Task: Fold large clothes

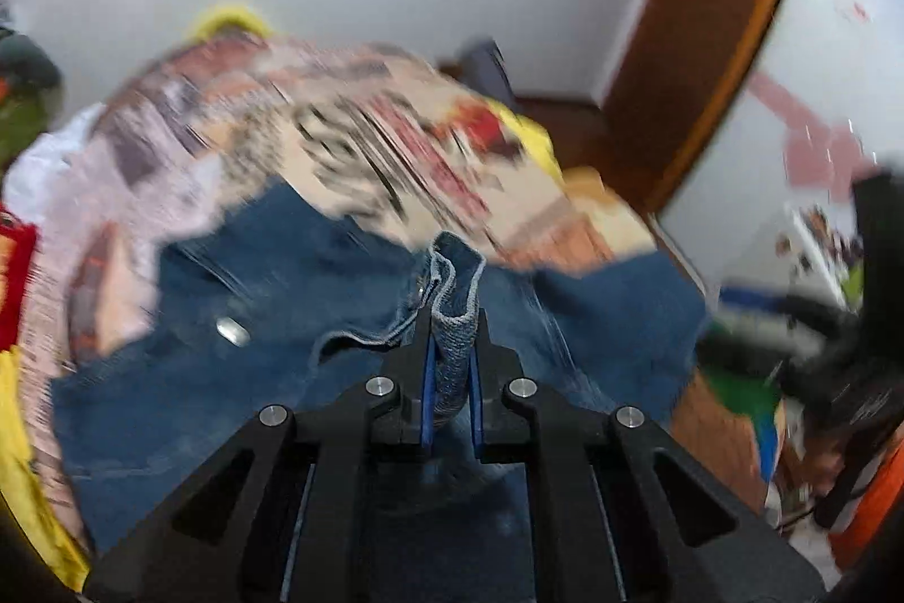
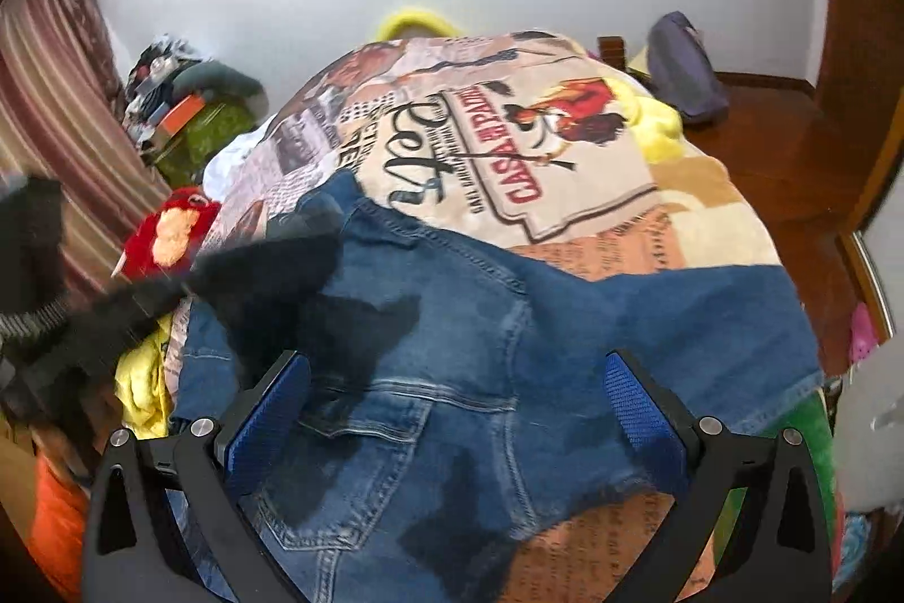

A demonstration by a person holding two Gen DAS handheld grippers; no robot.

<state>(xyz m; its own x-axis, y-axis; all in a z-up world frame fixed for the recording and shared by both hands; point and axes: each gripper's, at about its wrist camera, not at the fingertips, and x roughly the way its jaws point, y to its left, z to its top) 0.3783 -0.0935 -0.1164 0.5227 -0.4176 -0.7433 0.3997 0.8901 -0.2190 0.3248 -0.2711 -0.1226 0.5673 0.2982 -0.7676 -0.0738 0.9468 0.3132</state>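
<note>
Both claws over jeans (image 2: 452, 348); L claw (image 1: 452, 348) pinching hem.

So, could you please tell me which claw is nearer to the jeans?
Left. The left claw is shut on a fold of the jeans; the right claw hangs open above them, apparently without touching.

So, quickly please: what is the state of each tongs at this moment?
Left tongs: closed on a fold of the blue jeans.
Right tongs: open above the jeans, holding nothing.
</note>
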